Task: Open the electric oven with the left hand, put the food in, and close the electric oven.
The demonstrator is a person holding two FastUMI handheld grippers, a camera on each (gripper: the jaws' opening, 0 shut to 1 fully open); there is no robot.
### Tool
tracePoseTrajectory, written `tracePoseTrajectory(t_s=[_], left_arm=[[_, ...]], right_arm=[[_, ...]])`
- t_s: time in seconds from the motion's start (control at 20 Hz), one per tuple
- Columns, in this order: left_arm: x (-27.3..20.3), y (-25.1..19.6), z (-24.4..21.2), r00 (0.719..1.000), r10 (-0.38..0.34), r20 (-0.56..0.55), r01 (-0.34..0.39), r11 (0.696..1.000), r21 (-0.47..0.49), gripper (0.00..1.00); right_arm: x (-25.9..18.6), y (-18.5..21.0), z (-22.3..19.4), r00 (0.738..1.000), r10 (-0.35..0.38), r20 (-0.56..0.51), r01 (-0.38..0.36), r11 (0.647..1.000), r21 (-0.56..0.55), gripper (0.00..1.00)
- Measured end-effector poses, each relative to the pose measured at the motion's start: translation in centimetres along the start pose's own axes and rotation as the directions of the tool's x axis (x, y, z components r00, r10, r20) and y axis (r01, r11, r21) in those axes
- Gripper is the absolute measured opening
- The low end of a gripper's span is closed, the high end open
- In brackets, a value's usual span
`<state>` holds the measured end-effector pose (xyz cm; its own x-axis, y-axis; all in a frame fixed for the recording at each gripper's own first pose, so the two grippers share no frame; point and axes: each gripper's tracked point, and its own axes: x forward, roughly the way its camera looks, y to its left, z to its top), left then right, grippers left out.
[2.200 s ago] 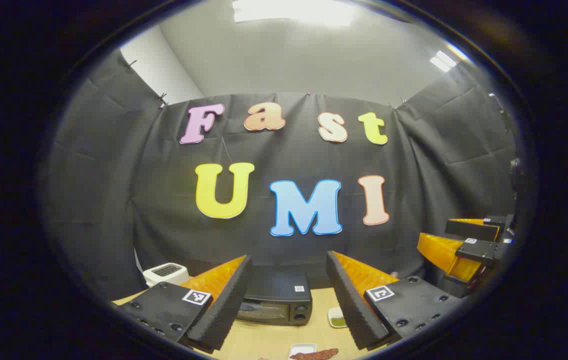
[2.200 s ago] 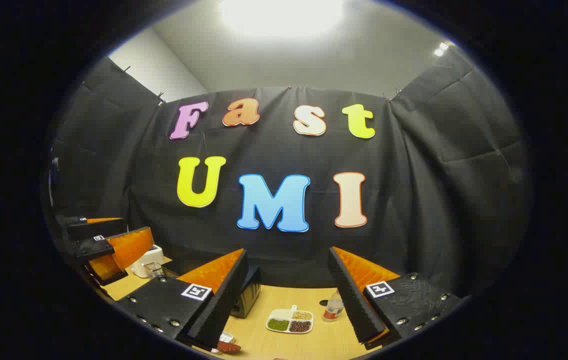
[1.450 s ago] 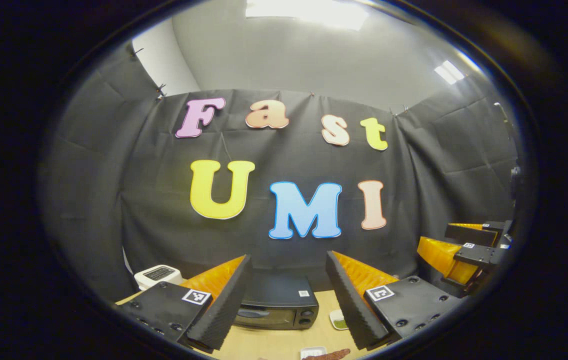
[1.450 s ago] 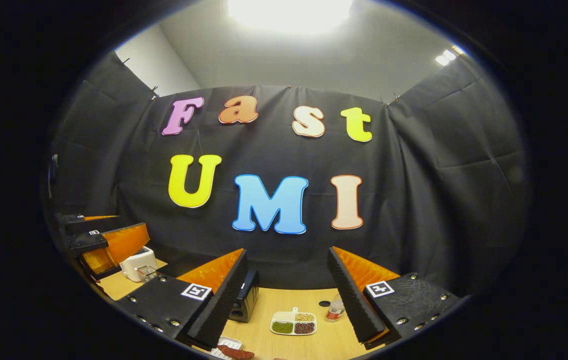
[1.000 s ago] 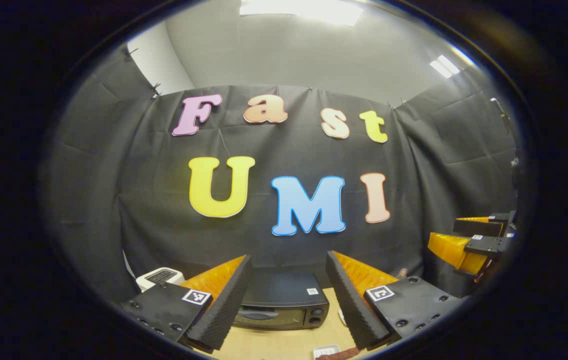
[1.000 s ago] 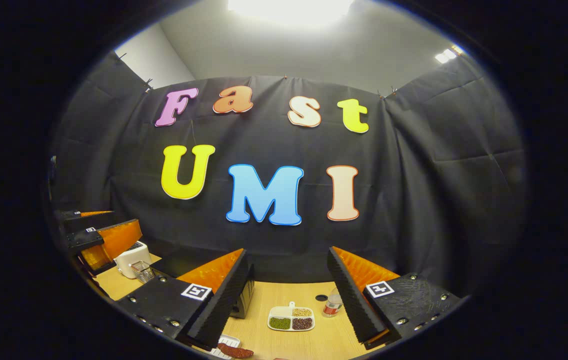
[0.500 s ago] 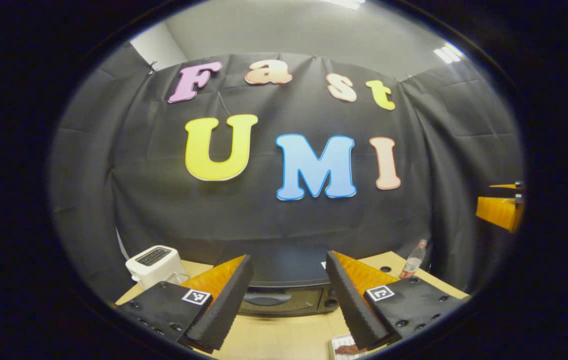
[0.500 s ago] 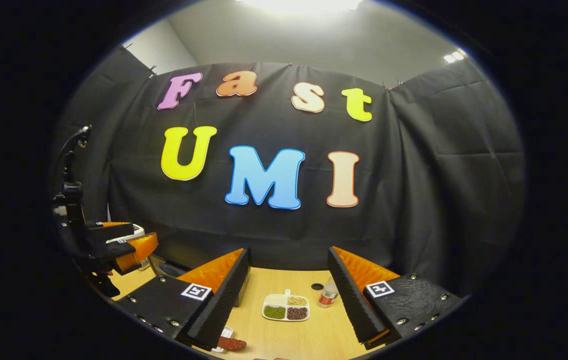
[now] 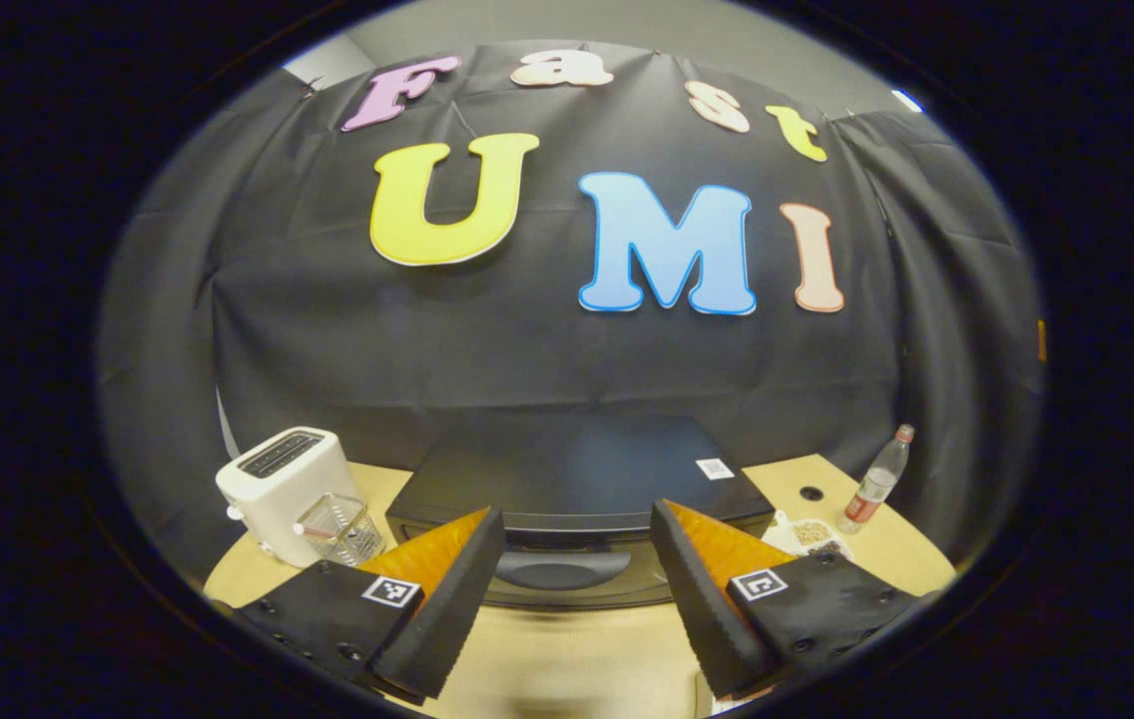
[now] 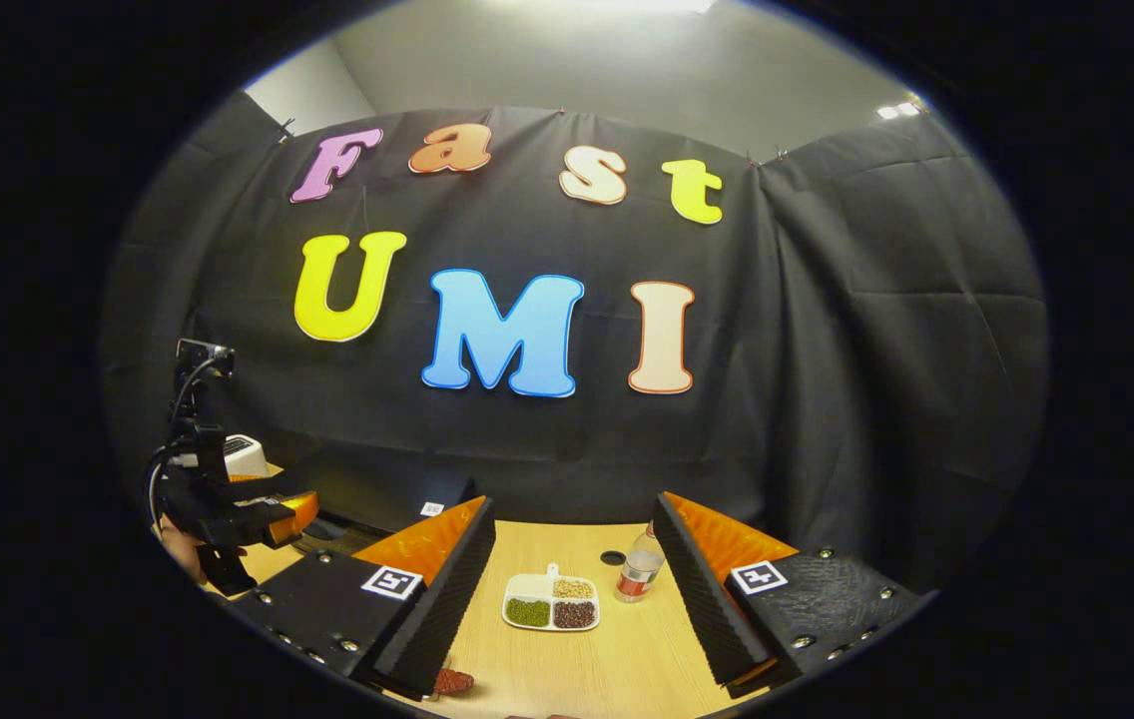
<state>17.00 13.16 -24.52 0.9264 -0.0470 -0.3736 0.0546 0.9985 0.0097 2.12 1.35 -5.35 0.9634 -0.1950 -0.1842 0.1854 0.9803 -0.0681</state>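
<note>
The left hand-held gripper [image 9: 577,589], fingers spread and empty, faces the shut electric oven [image 9: 572,479] at the surface's [image 9: 567,664] far edge, whose stiff hinged door looks best pulled by its rigid curved handle [image 9: 562,569], while the right hand-held gripper [image 10: 572,599] hangs open.

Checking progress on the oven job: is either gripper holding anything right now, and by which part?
Nothing is held. The left gripper is open in front of the oven door handle, not gripping it. The right gripper is open above the table.
</note>
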Motion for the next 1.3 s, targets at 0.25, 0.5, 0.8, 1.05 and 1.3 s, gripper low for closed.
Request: tracePoseTrajectory(t_s=[0.25, 0.5, 0.8, 1.05, 1.3], left_arm=[[2.7, 0.0, -2.7, 0.999, -0.007, -0.053, 0.006, 1.0, -0.019, 0.97], [4.8, 0.9, -4.6, 0.995, 0.008, -0.097, -0.009, 1.0, -0.011, 1.0], [6.0, 1.6, -5.5, 0.994, 0.024, -0.105, -0.023, 1.0, 0.018, 0.98], [5.5, 1.4, -5.7, 0.993, 0.023, -0.116, -0.021, 1.0, 0.021, 0.98], [4.4, 1.3, -6.1, 0.993, 0.023, -0.119, -0.02, 0.999, 0.027, 0.98]], right_arm=[[0.4, -0.5, -0.6, 1.0, -0.026, -0.015, 0.026, 1.0, 0.011, 0.96], [0.8, -0.1, -1.4, 0.999, -0.023, -0.038, 0.023, 1.0, 0.013, 0.96], [1.3, 0.1, -1.9, 0.998, -0.029, -0.054, 0.03, 0.999, 0.017, 0.96], [1.3, 0.9, -1.8, 0.999, -0.016, -0.051, 0.017, 1.0, 0.016, 0.96], [1.0, 1.4, -1.9, 0.999, 0.0, -0.048, 0.001, 1.0, 0.005, 0.96]])
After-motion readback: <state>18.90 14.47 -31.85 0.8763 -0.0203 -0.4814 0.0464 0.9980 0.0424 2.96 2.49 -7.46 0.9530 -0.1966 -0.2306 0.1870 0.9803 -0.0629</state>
